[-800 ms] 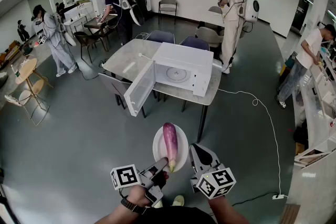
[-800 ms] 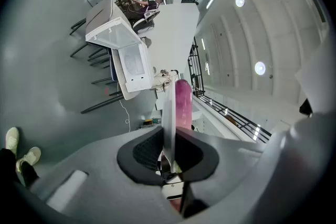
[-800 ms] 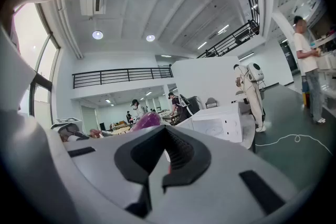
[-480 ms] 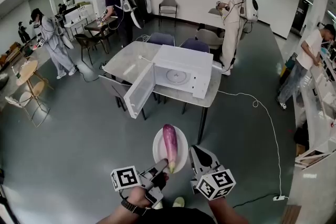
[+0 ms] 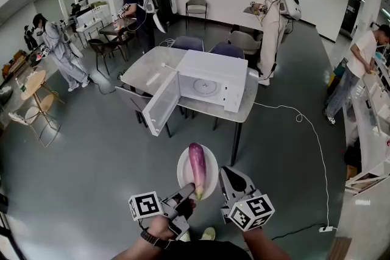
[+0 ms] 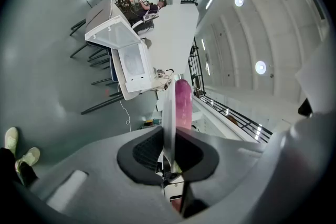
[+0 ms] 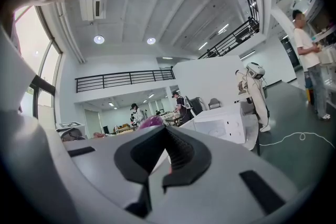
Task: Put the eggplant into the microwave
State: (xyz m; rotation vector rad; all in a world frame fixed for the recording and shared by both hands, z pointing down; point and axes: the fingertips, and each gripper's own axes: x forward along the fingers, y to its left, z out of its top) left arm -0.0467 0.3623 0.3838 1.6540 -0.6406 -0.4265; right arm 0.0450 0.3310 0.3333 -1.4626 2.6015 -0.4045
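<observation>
A purple eggplant (image 5: 197, 168) lies on a white plate (image 5: 210, 187) held in the air in front of me. My left gripper (image 5: 189, 190) is shut on the plate's near rim. In the left gripper view the plate (image 6: 169, 113) shows edge-on between the jaws of the left gripper (image 6: 168, 150), with the eggplant (image 6: 182, 105) beyond it. My right gripper (image 5: 226, 175) hovers just right of the plate with its jaws together and nothing between them. The white microwave (image 5: 210, 85) stands on a marble table (image 5: 146, 70) ahead, and its door (image 5: 161, 103) hangs open toward me.
Chairs (image 5: 186, 42) stand behind the table. A white cable (image 5: 304, 131) runs across the grey floor at right. Several people work around the hall, one (image 5: 271, 21) just behind the table. A counter (image 5: 372, 131) lines the right wall.
The grippers, plate and eggplant hold their places. Only the people in the background have shifted a little.
</observation>
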